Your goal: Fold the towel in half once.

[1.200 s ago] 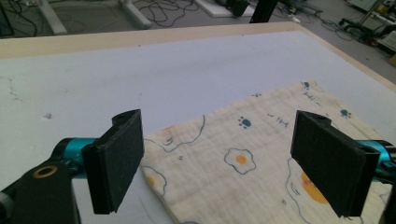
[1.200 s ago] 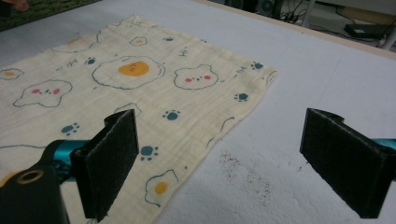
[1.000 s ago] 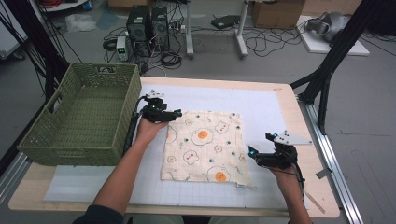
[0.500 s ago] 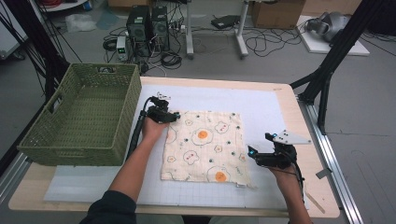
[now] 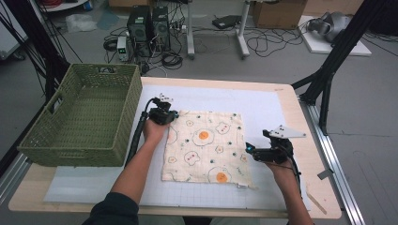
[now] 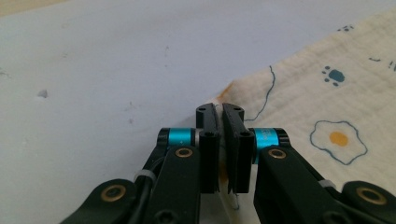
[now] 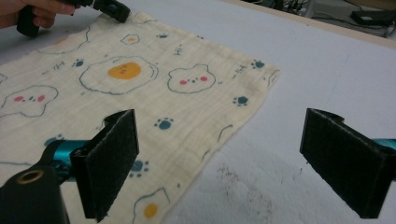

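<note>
Right gripper (image 5: 251,151), jaws apart, at the near right edge of the printed cloth (image 5: 206,147) lying flat mid-bench (image 5: 286,101). Left gripper (image 6: 220,114), jaws just closed, clamped on the cloth's far left corner. Beyond, left: green basket (image 5: 84,117).

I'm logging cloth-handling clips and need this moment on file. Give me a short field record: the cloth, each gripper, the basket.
cloth: printed cloth lies flat on the white mat
left gripper: left gripper has just closed, its jaws pinching the cloth's far left corner
right gripper: right gripper open, jaws straddling the cloth's right edge, not pressing it
basket: green basket at the table's left, nothing in it
</note>
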### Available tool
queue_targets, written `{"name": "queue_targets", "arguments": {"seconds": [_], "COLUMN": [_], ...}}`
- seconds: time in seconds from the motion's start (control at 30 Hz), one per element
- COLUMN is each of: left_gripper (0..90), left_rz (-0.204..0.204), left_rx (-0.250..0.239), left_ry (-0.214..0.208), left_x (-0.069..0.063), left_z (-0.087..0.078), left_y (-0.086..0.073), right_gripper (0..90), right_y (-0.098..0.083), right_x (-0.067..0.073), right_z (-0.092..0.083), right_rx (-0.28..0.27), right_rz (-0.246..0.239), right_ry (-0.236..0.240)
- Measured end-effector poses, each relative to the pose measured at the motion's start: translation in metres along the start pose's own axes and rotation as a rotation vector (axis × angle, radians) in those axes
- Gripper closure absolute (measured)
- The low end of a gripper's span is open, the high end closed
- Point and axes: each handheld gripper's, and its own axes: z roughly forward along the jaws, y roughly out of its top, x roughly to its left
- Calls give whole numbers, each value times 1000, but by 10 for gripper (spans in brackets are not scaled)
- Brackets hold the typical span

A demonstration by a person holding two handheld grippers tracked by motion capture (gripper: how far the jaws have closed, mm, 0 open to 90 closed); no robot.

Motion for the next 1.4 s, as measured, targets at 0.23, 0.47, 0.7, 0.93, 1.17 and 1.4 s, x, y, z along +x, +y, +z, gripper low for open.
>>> {"name": "queue_targets", "arguments": {"seconds": [0.23, 0.47, 0.7, 0.93, 1.17, 1.4], "left_gripper": [850, 850, 850, 851, 856, 860], "left_rz": [-32, -41, -49, -43, -45, -67], "left_rx": [-14, -30, -48, -30, -34, -144], "left_ry": [-11, -21, -15, -11, -10, 34], "left_x": [1, -1, 2, 2, 2, 0], "left_z": [-4, -6, -10, -8, -12, -25], "left_y": [0, 1, 3, 1, 3, 15], "right_gripper": [110, 158, 340, 411, 850, 865], "right_y": [15, 22, 24, 40, 44, 53], "right_x": [-17, -42, -51, -45, -38, -33], "right_z": [38, 84, 109, 128, 135, 127], "right_rx": [113, 240, 225, 245, 290, 216], "right_rz": [3, 52, 102, 35, 12, -43], "right_ry": [2, -9, -23, -51, 14, -58]}}
